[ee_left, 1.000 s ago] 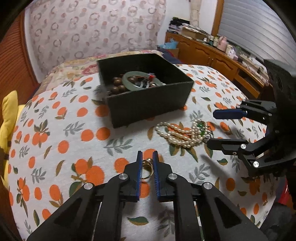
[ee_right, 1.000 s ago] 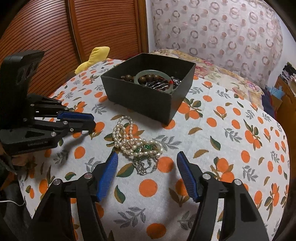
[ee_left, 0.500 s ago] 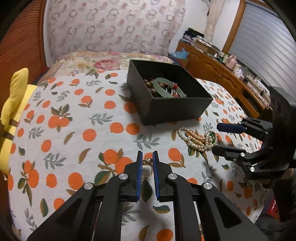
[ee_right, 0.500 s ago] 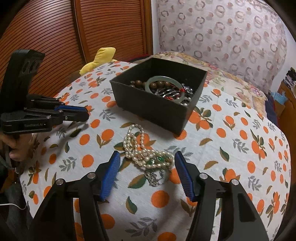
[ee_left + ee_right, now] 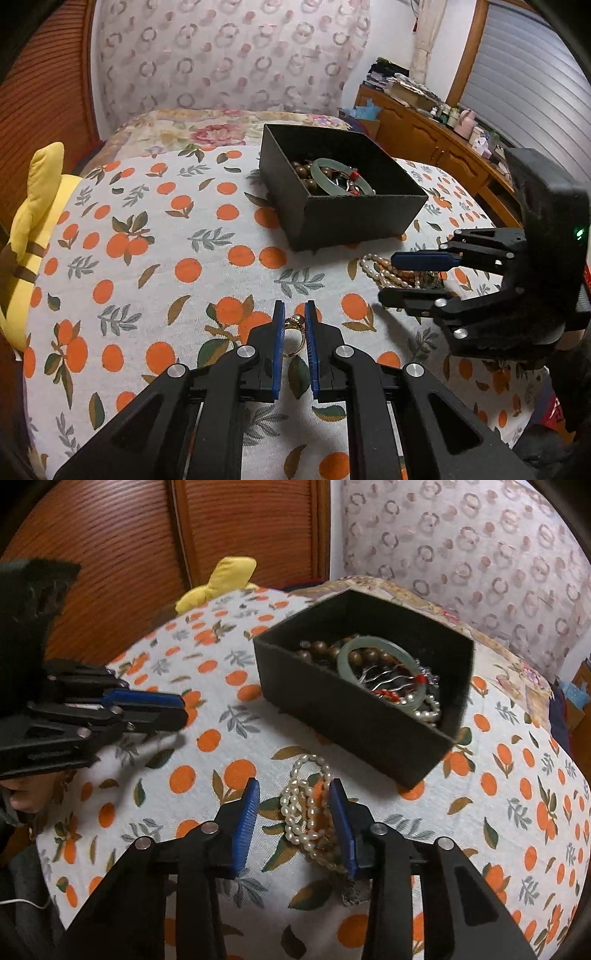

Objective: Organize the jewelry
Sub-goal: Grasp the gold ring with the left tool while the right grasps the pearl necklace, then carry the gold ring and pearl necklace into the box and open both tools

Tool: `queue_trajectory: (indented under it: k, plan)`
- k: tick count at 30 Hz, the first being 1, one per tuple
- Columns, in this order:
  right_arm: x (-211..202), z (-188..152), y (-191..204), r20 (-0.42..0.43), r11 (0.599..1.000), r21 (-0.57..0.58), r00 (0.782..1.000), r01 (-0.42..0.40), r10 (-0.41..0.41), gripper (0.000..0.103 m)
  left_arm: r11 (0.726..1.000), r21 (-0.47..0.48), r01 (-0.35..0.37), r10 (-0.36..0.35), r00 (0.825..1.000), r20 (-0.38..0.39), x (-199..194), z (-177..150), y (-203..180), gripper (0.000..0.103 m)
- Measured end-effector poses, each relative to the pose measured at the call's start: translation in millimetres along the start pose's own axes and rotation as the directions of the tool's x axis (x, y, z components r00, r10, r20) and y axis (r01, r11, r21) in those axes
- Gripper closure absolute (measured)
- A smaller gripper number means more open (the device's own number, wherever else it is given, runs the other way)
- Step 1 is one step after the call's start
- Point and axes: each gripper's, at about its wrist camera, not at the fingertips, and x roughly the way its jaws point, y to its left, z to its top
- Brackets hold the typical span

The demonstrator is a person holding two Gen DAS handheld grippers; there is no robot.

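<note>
Jewelry check: your left gripper (image 5: 294, 325) is clamping a gold ring (image 5: 293, 338) above the tablecloth (image 5: 155, 258); your right gripper (image 5: 293, 812) is closing around the pearl necklace (image 5: 306, 808) lying beside the black box (image 5: 354, 716).

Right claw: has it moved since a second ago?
Yes. The right claw has come in toward the black box and now straddles the pearl necklace, closing around it.

No text, label, brand or number can be read anywhere. The side of the left gripper (image 5: 177, 710) carries faint lettering in the right wrist view, too blurred to make out.
</note>
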Motion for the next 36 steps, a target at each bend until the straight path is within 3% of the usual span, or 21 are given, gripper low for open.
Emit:
queue_trajectory:
  k: [2, 4, 6, 9, 10, 22, 36]
  plan:
    - [2, 0, 3, 0.0, 1.0, -0.018, 1.0, 0.02, -0.02, 0.063, 1.0, -0.002, -0.001, 0.001, 1.0, 0.004, -1, -1, 0, 0.093]
    - [1, -1, 4, -0.001, 0.999, -0.023, 1.0, 0.025, -0.025, 0.072, 1.0, -0.001, 0.001, -0.001, 1.0, 0.008, -3, -2, -1, 0.093]
    - [0, -2, 7, -0.002, 0.999, -0.035, 1.0, 0.026, -0.026, 0.087, 1.0, 0.001, 0.001, -0.001, 1.0, 0.012, -5, -3, -2, 0.093]
    - [-4, -6, 6, -0.007, 0.999, -0.034, 1.0, 0.017, -0.017, 0.089, 1.0, 0.003, 0.002, -0.002, 1.0, 0.024, -9, -3, -5, 0.093]
    - [-8, -7, 5, 0.005, 0.999, -0.028, 1.0, 0.016, -0.016, 0.098, 1.0, 0.005, 0.002, -0.003, 1.0, 0.03, -11, -3, -6, 0.093]
    - [-76, -4, -16, 0.147, 0.997, 0.052, 0.987, 0.051, -0.058, 0.098, 0.999, 0.052, 0.012, -0.017, 0.994, 0.108, -25, 18, -30, 0.093]
    - [-160, 27, -23, 0.331, 0.992, 0.052, 0.935, 0.115, -0.126, 0.098, 0.995, 0.1, 0.017, -0.035, 0.983, 0.18, -41, 43, -52, 0.093]
